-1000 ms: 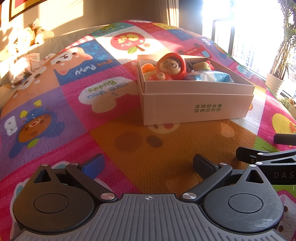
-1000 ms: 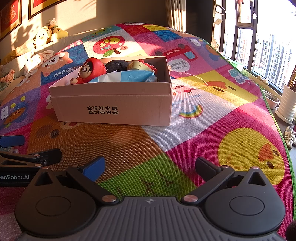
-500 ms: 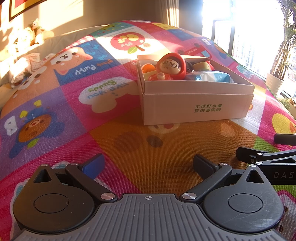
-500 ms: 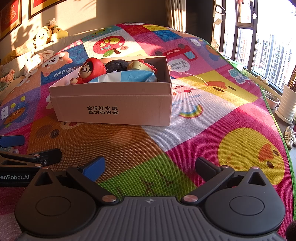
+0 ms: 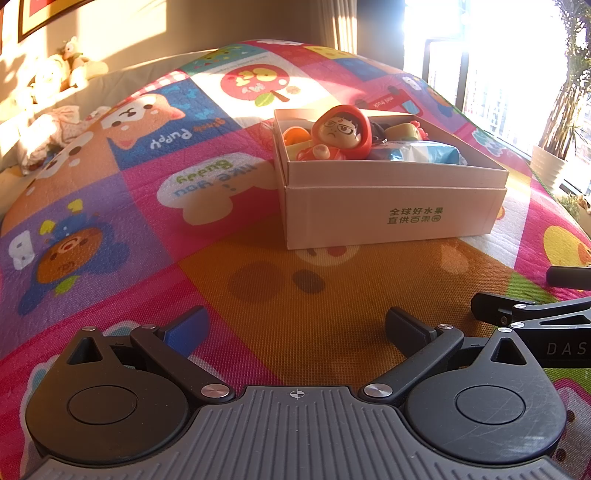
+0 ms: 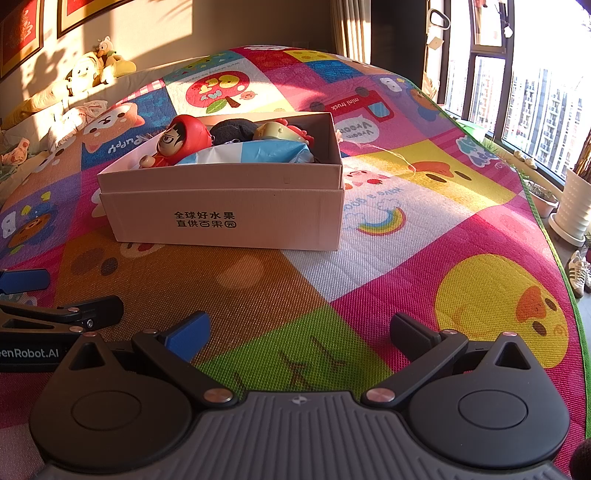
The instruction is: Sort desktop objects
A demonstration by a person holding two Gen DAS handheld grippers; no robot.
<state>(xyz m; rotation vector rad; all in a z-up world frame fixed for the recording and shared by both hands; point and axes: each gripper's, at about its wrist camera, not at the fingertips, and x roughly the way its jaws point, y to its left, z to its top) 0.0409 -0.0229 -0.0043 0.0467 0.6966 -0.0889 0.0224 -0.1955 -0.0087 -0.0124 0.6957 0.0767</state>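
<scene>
Toys sit in the box [image 6: 225, 206]; the mat [image 6: 369, 258] looks cleared.
Both grippers, left [image 5: 295, 328] and right [image 6: 299, 332], spread wide, hold nothing; sorting seems finished.

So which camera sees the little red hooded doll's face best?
The left wrist view: the red hooded doll faces that camera, glasses and frown clear, sitting in the cardboard box. In the right wrist view the doll is turned sideways, partly behind the box wall.

Patchwork cartoon play mat [image 6: 388, 280], multicoloured, covering the floor. Plush toys [image 6: 99, 64] against the far wall. Framed pictures [image 6: 22, 33] above them. Curtain [image 6: 347, 26] beside the window [image 6: 532, 92]. White planter [image 6: 576, 206] and shoes [image 6: 580, 269] off the mat's right edge.
</scene>
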